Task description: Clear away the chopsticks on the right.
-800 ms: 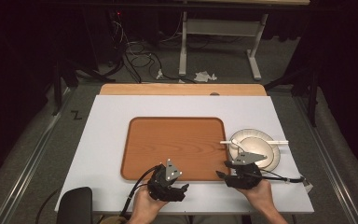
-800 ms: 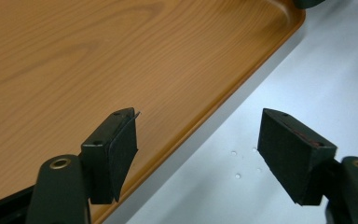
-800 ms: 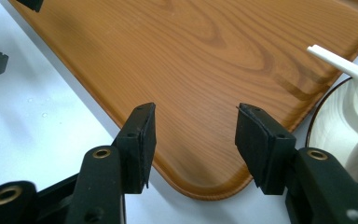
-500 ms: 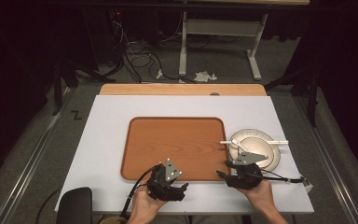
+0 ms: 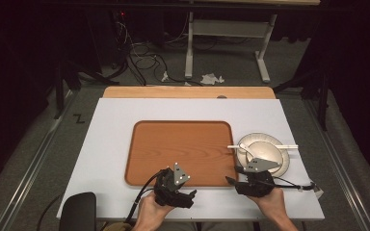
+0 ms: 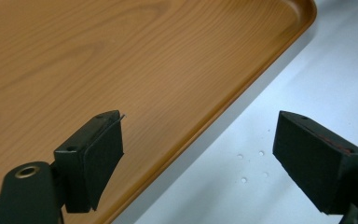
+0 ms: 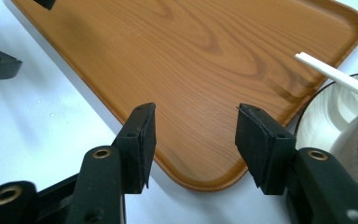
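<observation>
An empty wooden tray lies in the middle of the white table. To its right a pale plate carries a bowl, with a white utensil lying across them. My left gripper hovers at the tray's near edge. Its jaws stand wide apart over the tray rim with nothing between them. My right gripper sits at the tray's near right corner, just in front of the plate. It is open and empty above the tray corner, with the plate, bowl and utensil to its right.
A light wooden board runs along the table's far edge. A black rounded object sits at the near left corner. Cables and a desk frame stand on the floor beyond. Bare white table lies beside the tray.
</observation>
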A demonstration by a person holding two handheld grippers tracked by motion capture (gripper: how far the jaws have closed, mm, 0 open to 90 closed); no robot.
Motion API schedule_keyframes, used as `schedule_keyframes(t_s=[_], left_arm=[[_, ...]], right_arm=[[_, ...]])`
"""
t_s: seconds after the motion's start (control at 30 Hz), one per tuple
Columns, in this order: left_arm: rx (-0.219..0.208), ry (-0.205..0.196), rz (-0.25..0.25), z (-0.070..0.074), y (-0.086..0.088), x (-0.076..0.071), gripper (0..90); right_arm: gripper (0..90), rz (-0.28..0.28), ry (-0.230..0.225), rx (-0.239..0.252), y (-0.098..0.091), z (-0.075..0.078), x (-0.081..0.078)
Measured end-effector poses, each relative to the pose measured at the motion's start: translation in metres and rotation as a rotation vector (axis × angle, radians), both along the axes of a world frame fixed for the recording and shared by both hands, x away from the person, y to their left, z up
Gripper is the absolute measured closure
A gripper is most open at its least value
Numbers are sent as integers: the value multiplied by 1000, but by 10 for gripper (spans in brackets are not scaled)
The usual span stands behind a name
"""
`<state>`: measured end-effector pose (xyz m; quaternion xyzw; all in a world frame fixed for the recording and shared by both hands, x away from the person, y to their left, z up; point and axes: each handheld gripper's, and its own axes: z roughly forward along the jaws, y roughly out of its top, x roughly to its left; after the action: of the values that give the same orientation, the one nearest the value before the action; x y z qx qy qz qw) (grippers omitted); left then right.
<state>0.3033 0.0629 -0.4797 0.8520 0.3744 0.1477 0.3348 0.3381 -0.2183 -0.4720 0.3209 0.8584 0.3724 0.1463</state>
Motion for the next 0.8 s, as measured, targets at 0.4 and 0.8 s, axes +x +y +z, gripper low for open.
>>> schedule_keyframes(t_s=[0.4,0.8], left_arm=[[-45,64,-51,1,0,7,277],[-39,94,-69,2,-4,13,170]], right_arm=[[483,-26,-20,7,-10,6,-10],[478,-62,-44,19,-23,13,-20]])
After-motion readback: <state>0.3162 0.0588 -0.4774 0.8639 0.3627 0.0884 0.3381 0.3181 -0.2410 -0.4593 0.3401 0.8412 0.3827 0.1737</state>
